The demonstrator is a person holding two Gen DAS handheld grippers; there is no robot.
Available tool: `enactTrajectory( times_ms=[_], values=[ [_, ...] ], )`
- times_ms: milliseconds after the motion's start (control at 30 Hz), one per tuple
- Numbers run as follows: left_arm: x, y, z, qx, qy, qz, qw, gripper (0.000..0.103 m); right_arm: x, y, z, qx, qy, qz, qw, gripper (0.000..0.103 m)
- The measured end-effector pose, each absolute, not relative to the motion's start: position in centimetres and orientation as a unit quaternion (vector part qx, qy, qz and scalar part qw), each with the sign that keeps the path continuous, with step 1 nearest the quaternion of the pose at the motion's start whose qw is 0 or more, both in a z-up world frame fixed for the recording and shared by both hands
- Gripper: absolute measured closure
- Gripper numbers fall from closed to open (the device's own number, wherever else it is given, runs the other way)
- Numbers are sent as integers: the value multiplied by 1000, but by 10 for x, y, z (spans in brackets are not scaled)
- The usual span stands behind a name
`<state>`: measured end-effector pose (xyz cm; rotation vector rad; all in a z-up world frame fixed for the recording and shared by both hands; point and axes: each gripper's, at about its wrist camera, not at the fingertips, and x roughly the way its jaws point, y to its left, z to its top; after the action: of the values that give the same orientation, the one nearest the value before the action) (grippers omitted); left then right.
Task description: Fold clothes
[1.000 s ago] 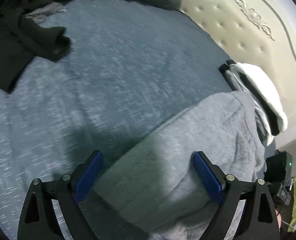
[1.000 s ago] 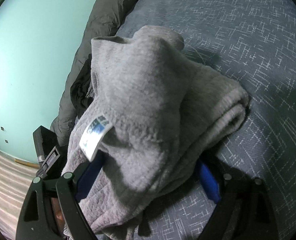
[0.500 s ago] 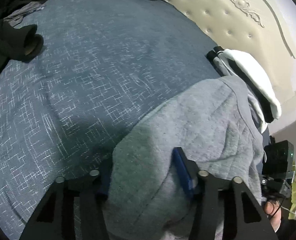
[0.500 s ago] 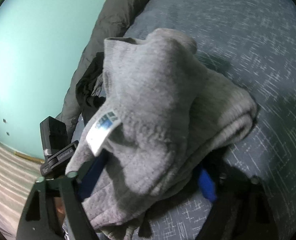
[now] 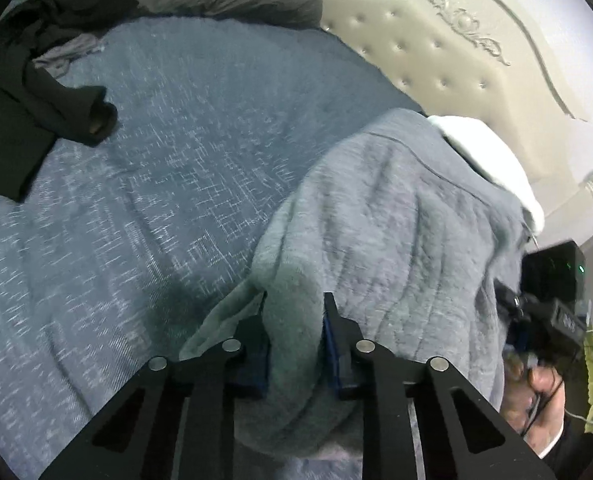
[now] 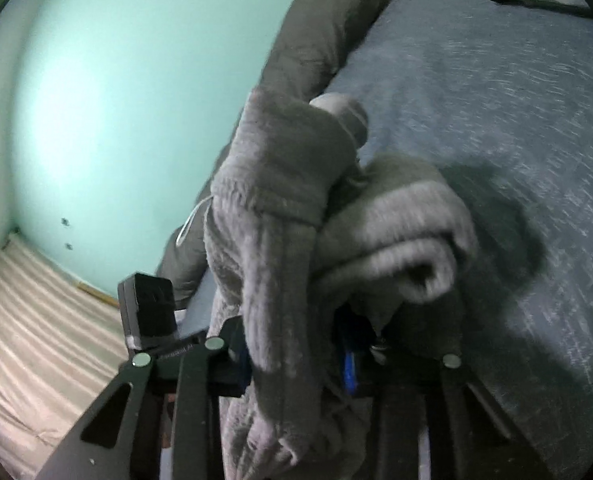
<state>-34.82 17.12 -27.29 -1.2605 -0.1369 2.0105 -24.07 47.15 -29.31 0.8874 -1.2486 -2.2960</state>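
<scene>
A thick grey fleece garment (image 5: 396, 220) is lifted off the blue-grey bed cover (image 5: 176, 160). My left gripper (image 5: 294, 320) pinches a bunched fold of its near edge between the blue pads, and its jaws are closing on the cloth. In the right wrist view the same garment (image 6: 280, 168) hangs in rolled folds over my right gripper (image 6: 294, 360), whose jaws are also closing with fleece squeezed between them. The right pad is mostly hidden by fabric. The right gripper's body (image 5: 552, 300) and a hand (image 5: 544, 380) show at the left view's right edge.
A black garment (image 5: 24, 100) lies crumpled at the far left of the bed. A white folded garment (image 5: 492, 160) rests by the cream tufted headboard (image 5: 456, 40). A dark grey duvet (image 6: 320, 40) runs along the bed's edge by the teal wall (image 6: 116, 100).
Both grippers went from wide around the fleece to pinched on it. Both have risen, and the garment is lifted and bunched, its white label gone from view.
</scene>
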Motion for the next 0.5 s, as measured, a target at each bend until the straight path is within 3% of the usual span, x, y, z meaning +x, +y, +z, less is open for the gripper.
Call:
enactTrajectory(
  times_ms=[300, 500],
  values=[
    [-275, 106, -204, -442, -81, 823, 348, 85, -246, 440, -248, 306, -410, -803, 304, 72],
    [-218, 64, -205, -433, -104, 843, 302, 85, -277, 393, -252, 352, -364, -780, 367, 72]
  ],
)
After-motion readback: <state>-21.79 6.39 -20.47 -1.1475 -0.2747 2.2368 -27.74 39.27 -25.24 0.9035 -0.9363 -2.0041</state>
